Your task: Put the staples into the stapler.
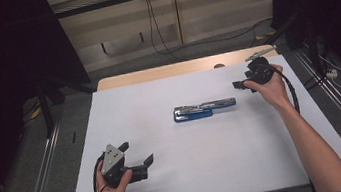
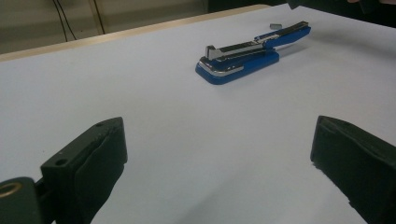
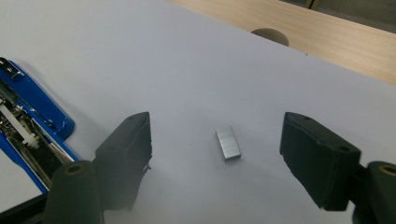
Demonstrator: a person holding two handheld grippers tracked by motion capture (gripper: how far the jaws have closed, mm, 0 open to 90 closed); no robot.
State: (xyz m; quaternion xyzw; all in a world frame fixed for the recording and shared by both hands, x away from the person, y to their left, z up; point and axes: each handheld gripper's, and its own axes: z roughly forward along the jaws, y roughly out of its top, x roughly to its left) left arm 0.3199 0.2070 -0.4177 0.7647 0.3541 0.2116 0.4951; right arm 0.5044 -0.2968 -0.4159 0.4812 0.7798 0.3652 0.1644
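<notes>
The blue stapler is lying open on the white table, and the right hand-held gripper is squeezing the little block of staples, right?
Not quite. The right hand-held gripper is open; the block of staples lies loose between its jaws, untouched, as the right gripper view shows. The blue stapler does lie open on the white table.

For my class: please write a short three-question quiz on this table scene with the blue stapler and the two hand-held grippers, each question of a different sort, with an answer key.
1. True or false: the blue stapler lies swung open on the white table.
2. Multiple choice: what lies on the table between the jaws of the right gripper?
A. a coin
B. a small strip of staples
C. a pen
3. Fill in the missing word: the jaws of the left gripper are ____, holding nothing.

Key:
1. True; its top arm is folded back flat.
2. B
3. open
</notes>
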